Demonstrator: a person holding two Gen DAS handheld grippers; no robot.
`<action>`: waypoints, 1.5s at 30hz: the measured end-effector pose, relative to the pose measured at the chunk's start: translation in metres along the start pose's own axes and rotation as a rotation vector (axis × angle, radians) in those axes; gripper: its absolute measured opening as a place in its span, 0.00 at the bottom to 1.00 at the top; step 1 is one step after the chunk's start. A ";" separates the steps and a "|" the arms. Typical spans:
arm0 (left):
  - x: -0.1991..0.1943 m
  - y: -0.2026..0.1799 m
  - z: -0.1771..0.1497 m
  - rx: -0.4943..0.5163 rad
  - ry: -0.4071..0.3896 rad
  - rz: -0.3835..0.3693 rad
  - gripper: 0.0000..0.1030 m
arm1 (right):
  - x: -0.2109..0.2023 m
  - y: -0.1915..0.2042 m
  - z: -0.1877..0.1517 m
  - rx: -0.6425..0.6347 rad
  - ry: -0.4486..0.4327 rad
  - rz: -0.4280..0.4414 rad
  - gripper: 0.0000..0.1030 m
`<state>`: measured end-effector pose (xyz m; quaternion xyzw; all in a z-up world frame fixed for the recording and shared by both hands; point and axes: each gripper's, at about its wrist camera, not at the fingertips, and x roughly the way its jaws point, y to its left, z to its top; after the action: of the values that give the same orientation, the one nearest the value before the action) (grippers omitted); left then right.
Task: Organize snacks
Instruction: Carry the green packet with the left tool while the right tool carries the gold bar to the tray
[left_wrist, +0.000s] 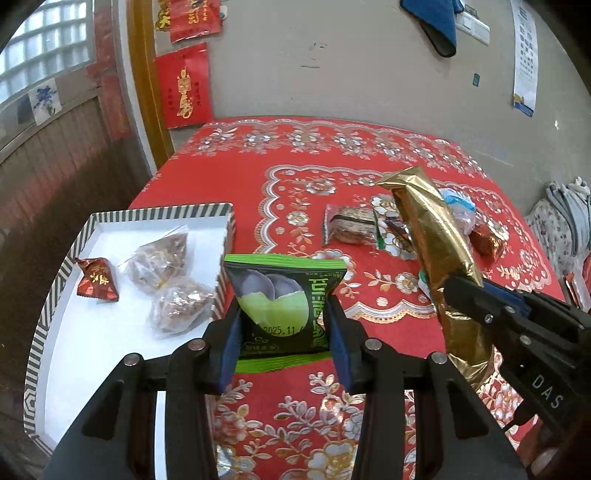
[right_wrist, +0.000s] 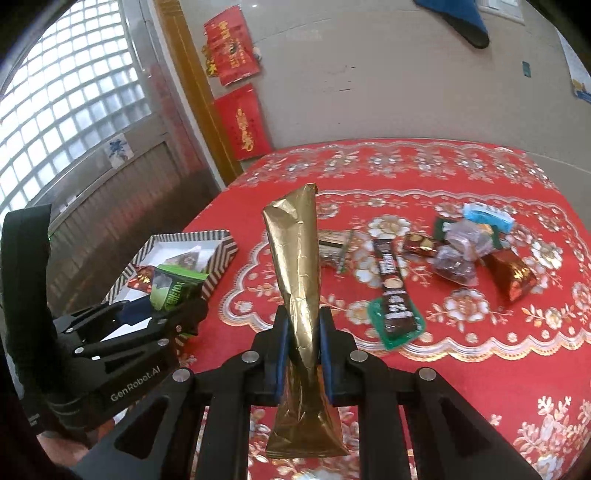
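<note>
Presently: left gripper (left_wrist: 282, 325) fingers clamped on green snack pack (left_wrist: 282, 295), held above tabletop (left_wrist: 369, 288) just beside striped tray (left_wrist: 48, 314). Right gripper (right_wrist: 300, 354) fingers pinching gold foil pouch (right_wrist: 299, 288), upright. Best: carry pack over near rim, release low on bare white floor. Obstacles: tray already w/ red candy (left_wrist: 96, 282), two clear-wrapped sweets (left_wrist: 170, 277). Loose snacks (right_wrist: 454, 251) well apart, far side.

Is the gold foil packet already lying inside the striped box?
No, the gold foil packet is clamped in the right gripper, outside the striped box.
</note>
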<state>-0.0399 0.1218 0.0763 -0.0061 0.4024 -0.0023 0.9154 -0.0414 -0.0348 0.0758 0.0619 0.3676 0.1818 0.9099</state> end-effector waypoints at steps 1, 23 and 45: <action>-0.001 0.003 0.000 -0.004 0.000 0.001 0.39 | 0.002 0.004 0.001 -0.004 0.001 0.003 0.15; -0.006 0.108 0.002 -0.123 -0.008 0.120 0.39 | 0.059 0.123 0.029 -0.151 0.091 0.144 0.15; 0.030 0.193 -0.029 -0.181 0.122 0.236 0.39 | 0.146 0.196 0.013 -0.126 0.282 0.272 0.15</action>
<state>-0.0410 0.3140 0.0318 -0.0413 0.4539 0.1411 0.8788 0.0085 0.2023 0.0389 0.0278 0.4677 0.3323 0.8186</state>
